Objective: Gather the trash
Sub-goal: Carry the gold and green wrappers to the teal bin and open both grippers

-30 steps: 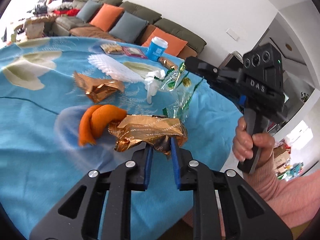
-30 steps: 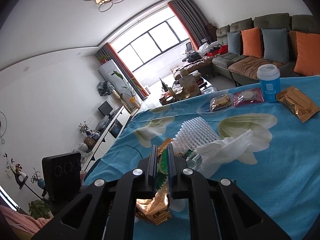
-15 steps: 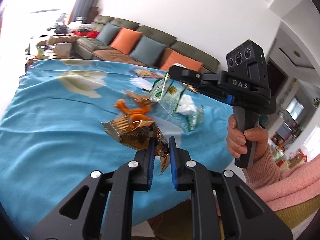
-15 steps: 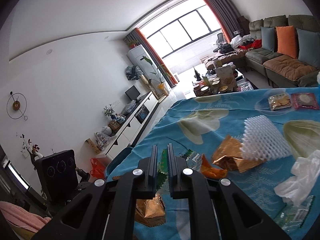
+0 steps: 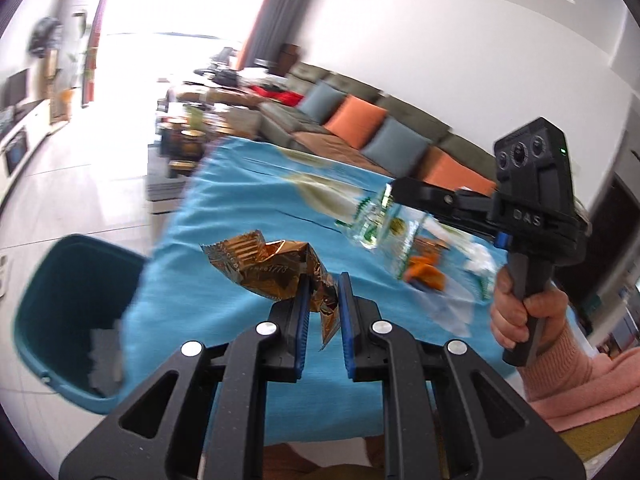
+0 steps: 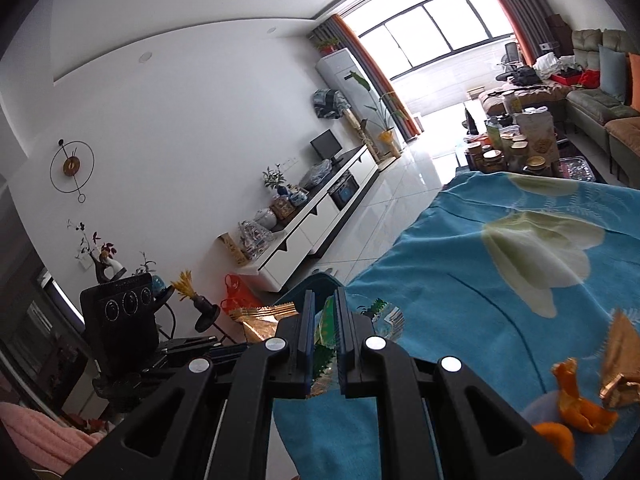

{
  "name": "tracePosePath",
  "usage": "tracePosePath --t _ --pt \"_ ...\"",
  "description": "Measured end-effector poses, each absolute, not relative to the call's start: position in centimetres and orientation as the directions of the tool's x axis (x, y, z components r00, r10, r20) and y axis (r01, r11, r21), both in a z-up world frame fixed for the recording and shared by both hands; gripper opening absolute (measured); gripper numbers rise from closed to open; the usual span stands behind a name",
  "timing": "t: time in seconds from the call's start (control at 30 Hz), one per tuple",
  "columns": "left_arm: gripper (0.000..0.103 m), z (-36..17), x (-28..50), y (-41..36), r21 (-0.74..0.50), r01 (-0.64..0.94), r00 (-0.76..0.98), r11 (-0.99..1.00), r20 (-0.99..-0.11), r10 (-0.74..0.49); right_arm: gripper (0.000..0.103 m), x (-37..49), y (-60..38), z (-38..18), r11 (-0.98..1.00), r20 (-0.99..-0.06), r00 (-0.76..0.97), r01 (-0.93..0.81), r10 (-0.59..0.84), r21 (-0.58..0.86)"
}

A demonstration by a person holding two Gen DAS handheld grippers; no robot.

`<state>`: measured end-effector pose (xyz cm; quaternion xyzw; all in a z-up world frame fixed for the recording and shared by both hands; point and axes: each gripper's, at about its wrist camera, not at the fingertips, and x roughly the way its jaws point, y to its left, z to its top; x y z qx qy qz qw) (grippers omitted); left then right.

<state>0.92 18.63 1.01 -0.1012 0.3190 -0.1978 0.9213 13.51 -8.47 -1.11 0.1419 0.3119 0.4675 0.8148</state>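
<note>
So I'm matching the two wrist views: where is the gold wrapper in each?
Left wrist: gold wrapper sits centre, pinched by the left gripper.
Right wrist: same wrapper shows lower left of centre, beside the right gripper.
Shared landmark: the teal bin.

Motion blur smears the teal bin (image 5: pixel 72 312) at eight o'clock in the left wrist view, its pale contents unreadable, while the right wrist view's four o'clock edge crops the orange peel (image 6: pixel 576 408).
</note>
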Motion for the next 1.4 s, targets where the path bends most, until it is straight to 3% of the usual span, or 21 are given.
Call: tracePosePath --t 0.6,1.03,1.27,1.4 --pt "0.014 -1.1 1.1 34.4 -0.29 -0.036 0.778 0.956 -0.609 -0.156 0.008 15.9 7.5 -1.7 0.368 -0.416 0.152 -0.778 0.897 0.509" --pt "0.014 -4.6 2.5 38.3 -0.274 -0.152 0.727 0.949 -0.682 -0.081 0.01 16.9 14.3 -5.4 0.398 -0.523 0.095 -0.765 0.847 0.507" --pt "0.015 -6.5 4.0 38.8 -0.272 -0.203 0.701 0.941 -0.711 -0.054 0.016 17.6 15.9 -6.6 0.437 -0.563 0.096 -0.741 0.821 0.51" --pt "0.026 -7.2 4.5 39.2 -0.282 -0.227 0.698 0.932 -0.715 -0.047 0.022 17.7 15.8 -6.9 0.448 -0.567 0.099 -0.728 0.818 0.52"
